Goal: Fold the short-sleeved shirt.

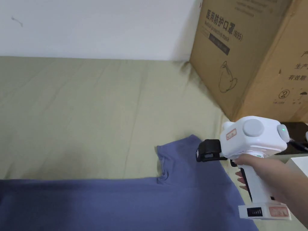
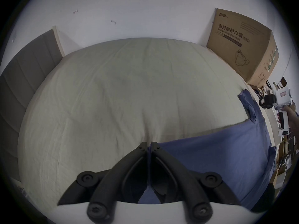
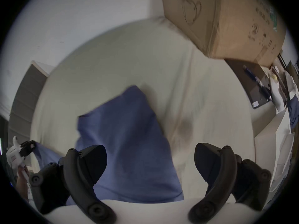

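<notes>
While the left gripper (image 2: 149, 144) sits clenched on an edge of the blue short-sleeved shirt (image 2: 210, 156), a thin line of fabric running between its closed jaws, the right gripper (image 3: 150, 159) is released, jaws wide apart and nothing between them. Right gripper hovers just above the shirt near one sleeve (image 1: 177, 156); blue cloth lies directly below and ahead of its spread jaws, not touching them as far as I can tell.

Outward from the left gripper: shirt stretches away to its right, lying flat on the bed (image 2: 113, 90), pale green sheet. Sleeve sticks out toward the far side, unfolded. Beyond the right gripper, a cardboard box (image 1: 255, 54) stands at the bed's corner against the wall.

Progress, my judgement: early. Body looks spread, one long edge straight. No sleeve turned in, no body folds visible. Nearly all folding left.
</notes>
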`<action>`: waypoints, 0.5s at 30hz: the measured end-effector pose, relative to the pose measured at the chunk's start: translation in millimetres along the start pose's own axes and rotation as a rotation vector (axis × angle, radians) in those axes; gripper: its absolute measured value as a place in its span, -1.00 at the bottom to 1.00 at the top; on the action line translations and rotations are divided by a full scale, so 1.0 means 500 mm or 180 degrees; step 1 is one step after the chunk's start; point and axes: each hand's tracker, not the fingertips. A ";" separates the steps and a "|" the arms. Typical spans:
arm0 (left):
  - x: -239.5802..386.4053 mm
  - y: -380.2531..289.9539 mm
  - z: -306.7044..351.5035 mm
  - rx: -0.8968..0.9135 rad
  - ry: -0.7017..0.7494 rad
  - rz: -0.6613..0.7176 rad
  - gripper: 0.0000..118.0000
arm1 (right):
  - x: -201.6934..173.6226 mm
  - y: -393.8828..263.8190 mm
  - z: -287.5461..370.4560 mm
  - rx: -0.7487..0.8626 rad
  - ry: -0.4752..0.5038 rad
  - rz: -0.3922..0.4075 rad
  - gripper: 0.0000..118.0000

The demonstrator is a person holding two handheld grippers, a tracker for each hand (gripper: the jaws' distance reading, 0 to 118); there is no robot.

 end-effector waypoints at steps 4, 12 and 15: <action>0.006 -0.003 -0.006 -0.0037 0.0046 -0.0083 -0.98 | -0.020 -0.016 -0.006 0.0101 -0.0395 0.0227 -0.07; -0.007 0.020 0.024 0.0038 0.0000 0.0044 -0.98 | 0.016 -0.023 0.107 0.0478 0.0207 0.0003 -0.99; -0.017 0.033 0.059 0.0143 -0.0036 0.0138 -0.98 | 0.025 -0.028 0.175 0.0747 0.0355 -0.0123 -0.99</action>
